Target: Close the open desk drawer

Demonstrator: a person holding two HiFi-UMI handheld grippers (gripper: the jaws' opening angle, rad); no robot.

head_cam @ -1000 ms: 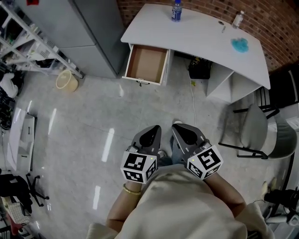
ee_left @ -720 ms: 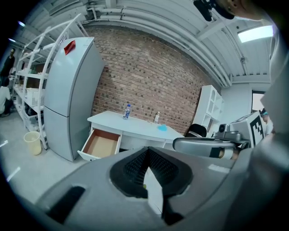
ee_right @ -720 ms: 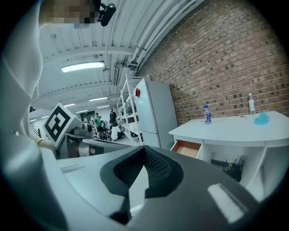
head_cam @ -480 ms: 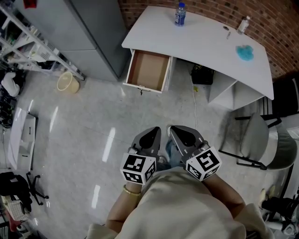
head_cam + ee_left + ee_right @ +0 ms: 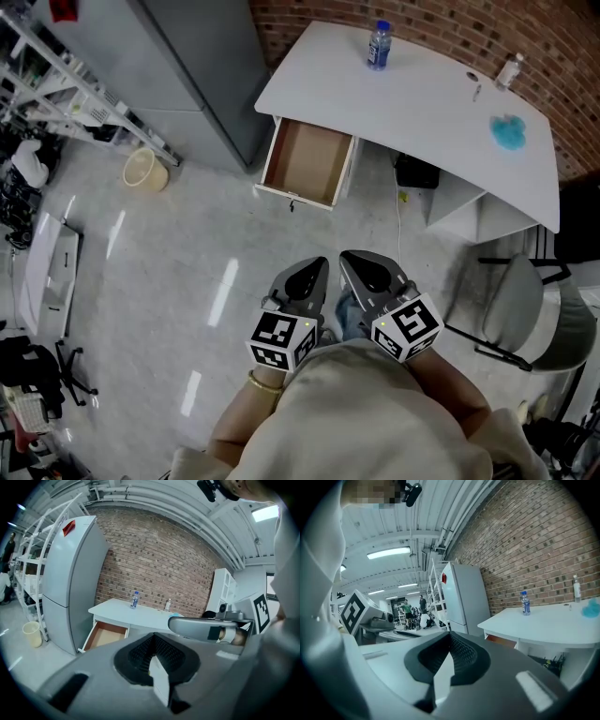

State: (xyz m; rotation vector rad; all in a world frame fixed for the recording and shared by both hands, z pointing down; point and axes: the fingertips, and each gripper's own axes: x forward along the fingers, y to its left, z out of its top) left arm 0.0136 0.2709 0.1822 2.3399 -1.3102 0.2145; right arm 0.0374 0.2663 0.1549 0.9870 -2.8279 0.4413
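**A:** Where's the drawer?

**B:** The drawer [image 5: 307, 166] stands pulled right out from under the left end of the counter [image 5: 422, 103], white front toward us. Its brown inside looks bare

**A:** And the grippers?

**B:** The left gripper [image 5: 309, 274] and right gripper [image 5: 366, 267] are side by side, well short of the counter, fingers clenched on nothing

**A:** How will it handle?

**B:** Light and stiff, I'd guess: an empty box on runners. It needs no grasp. Press the clenched fingers flat on the middle of the front panel, above the small dark fitting [image 5: 292, 203], so it slides straight and doesn't slam

**A:** The room?

**B:** A glossy pale floor [image 5: 169, 272] in front of the counter, maybe slick. A cable [image 5: 397, 220] trails beneath it, a bottle [image 5: 378, 45] stands on top by the brick wall [image 5: 450, 28], a grey fridge [image 5: 202, 66] is just left and a chair [image 5: 525, 300] to the right
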